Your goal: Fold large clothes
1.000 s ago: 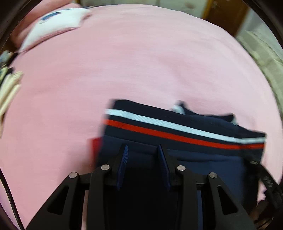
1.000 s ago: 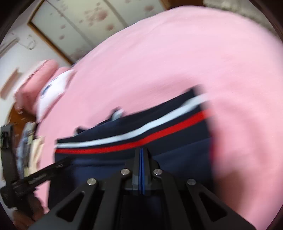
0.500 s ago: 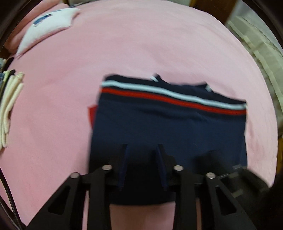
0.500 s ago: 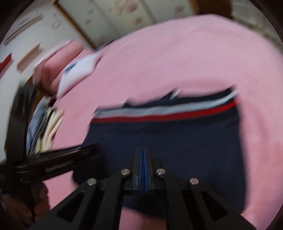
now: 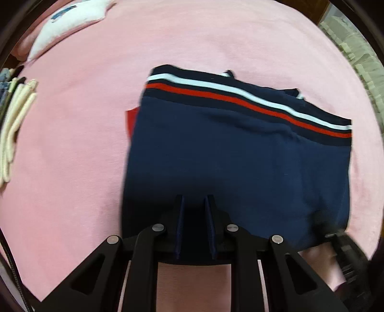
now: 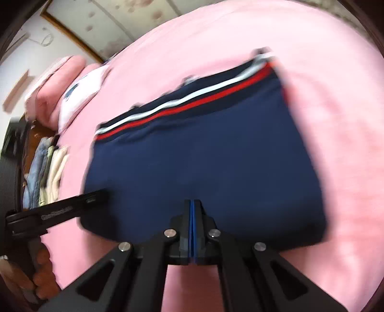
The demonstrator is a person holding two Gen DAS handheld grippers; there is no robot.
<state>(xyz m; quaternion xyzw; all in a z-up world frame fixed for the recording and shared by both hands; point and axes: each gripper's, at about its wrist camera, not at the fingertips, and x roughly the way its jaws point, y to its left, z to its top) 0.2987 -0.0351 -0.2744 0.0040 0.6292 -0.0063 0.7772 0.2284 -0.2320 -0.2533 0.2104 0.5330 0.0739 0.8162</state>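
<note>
On pink bed (image 5: 216, 36): folded navy garment (image 5: 240, 168) | stacked clothes (image 5: 14, 124) left | left fingers (image 5: 179, 216) closing, slightly apart | right fingers (image 6: 189, 216) together

pink bed (image 5: 96, 156) carries folded navy garment (image 5: 240, 168), white pillow (image 5: 72, 21).

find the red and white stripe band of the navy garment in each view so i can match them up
Left wrist view: the stripe band runs along the navy garment's far edge, just above centre, sloping down to the right.
Right wrist view: the stripe band also lies on the far edge, above centre, rising to the right.
Shared landmark: the white pillow with a blue mark on the pink bedspread, upper left in both.
</note>
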